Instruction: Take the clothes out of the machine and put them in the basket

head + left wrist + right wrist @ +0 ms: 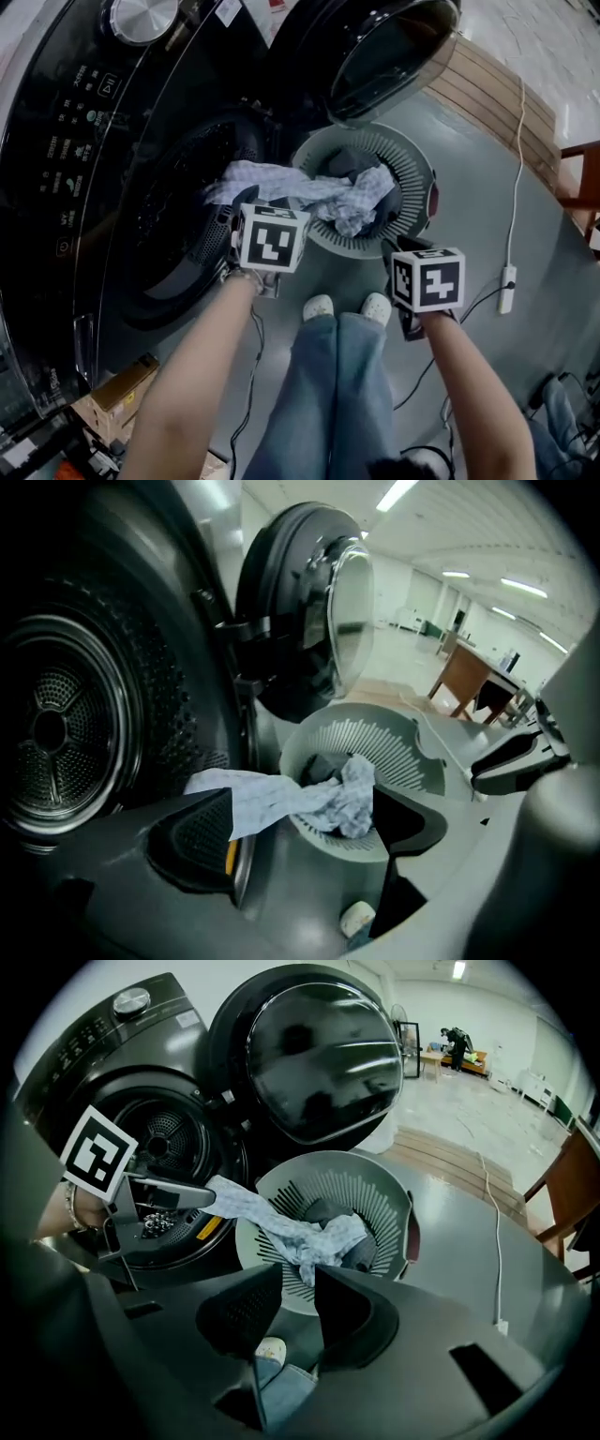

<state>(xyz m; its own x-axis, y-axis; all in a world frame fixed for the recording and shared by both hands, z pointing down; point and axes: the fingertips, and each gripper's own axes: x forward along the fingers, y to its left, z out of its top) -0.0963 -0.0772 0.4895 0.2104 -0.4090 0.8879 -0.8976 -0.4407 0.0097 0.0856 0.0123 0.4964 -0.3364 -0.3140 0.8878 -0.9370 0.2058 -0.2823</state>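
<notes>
Grey floor (469, 187): the basket (412, 159) stands just beside the machine (178, 216). The light cloth (319, 192) lies half in the basket, its tail trailing over the rim. My left tool (302, 803) stands spread at that tail, and my right tool (298, 1283) is nearly pressed together and empty. The step in hand is the transfer. Next, I judge, the tail must be lifted into the basket.
</notes>
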